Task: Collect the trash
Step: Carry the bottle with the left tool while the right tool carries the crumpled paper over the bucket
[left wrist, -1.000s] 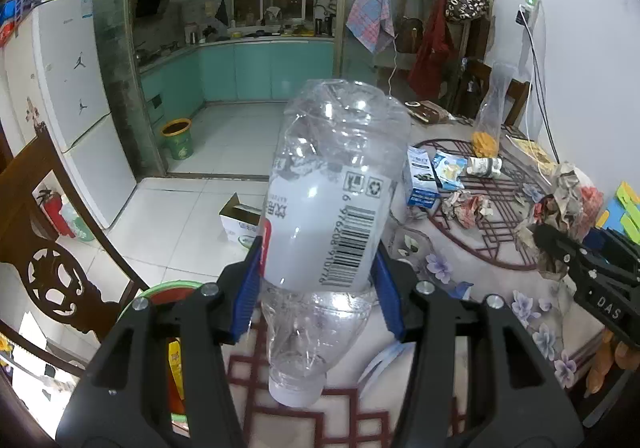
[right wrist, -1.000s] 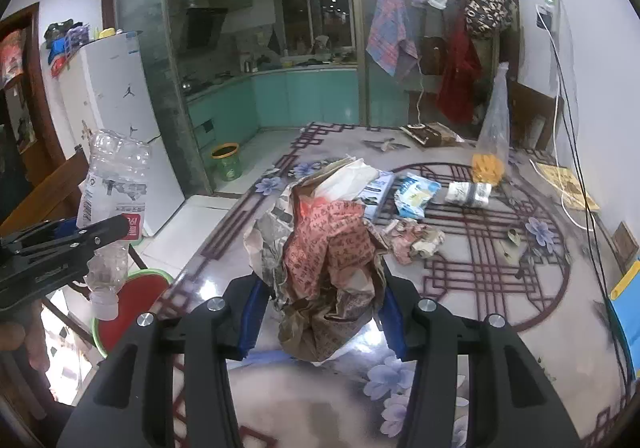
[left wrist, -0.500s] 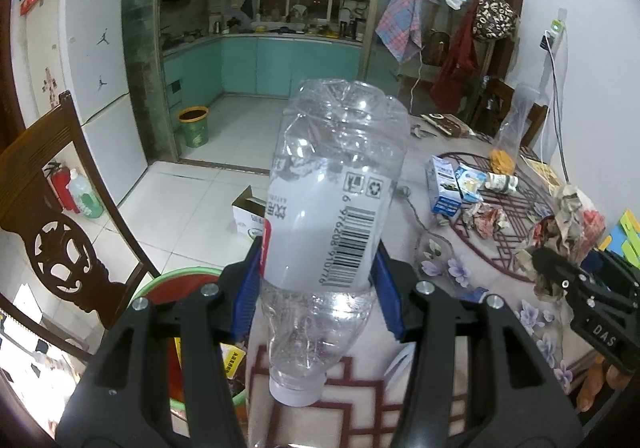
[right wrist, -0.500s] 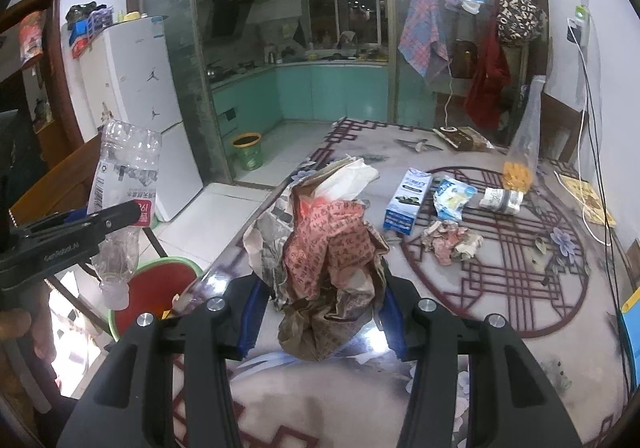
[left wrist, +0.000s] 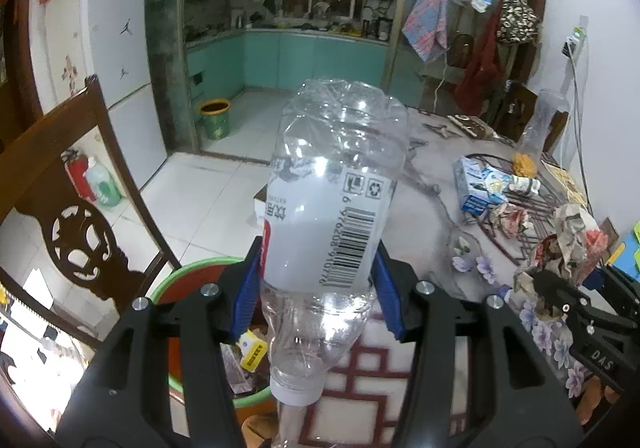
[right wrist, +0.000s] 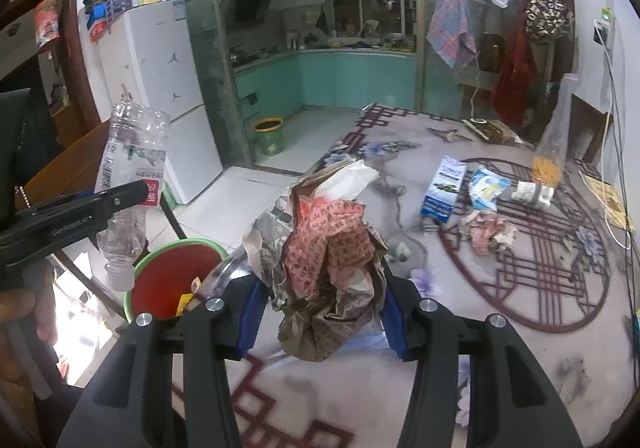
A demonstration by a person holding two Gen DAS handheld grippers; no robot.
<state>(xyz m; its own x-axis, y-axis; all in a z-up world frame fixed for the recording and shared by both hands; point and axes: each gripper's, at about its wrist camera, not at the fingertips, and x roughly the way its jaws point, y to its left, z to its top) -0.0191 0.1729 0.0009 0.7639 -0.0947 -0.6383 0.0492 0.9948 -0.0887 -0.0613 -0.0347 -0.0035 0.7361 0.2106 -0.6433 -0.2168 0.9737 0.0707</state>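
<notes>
My left gripper (left wrist: 318, 288) is shut on a clear plastic bottle (left wrist: 332, 204), held cap down above the table edge; the bottle also shows in the right wrist view (right wrist: 130, 168). Below and left of it sits a green-rimmed red bin (left wrist: 188, 276) with trash inside, seen in the right wrist view as well (right wrist: 172, 280). My right gripper (right wrist: 320, 312) is shut on a crumpled wad of paper (right wrist: 328, 256), red-printed and brown, over the table's near left part. That wad appears at the right of the left wrist view (left wrist: 572, 240).
On the patterned table (right wrist: 460, 328) lie a blue-white carton (right wrist: 444, 188), a blue-white packet (right wrist: 486, 186), a small crumpled red paper (right wrist: 490, 232) and a plastic bag with orange contents (right wrist: 548, 160). A carved wooden chair (left wrist: 76, 232) stands left of the bin. A hand (right wrist: 24, 312) holds the left gripper.
Both grippers have carried their loads leftward toward the table edge. More of the bin and the chair now show beneath the bottle. Neither grip has changed.
</notes>
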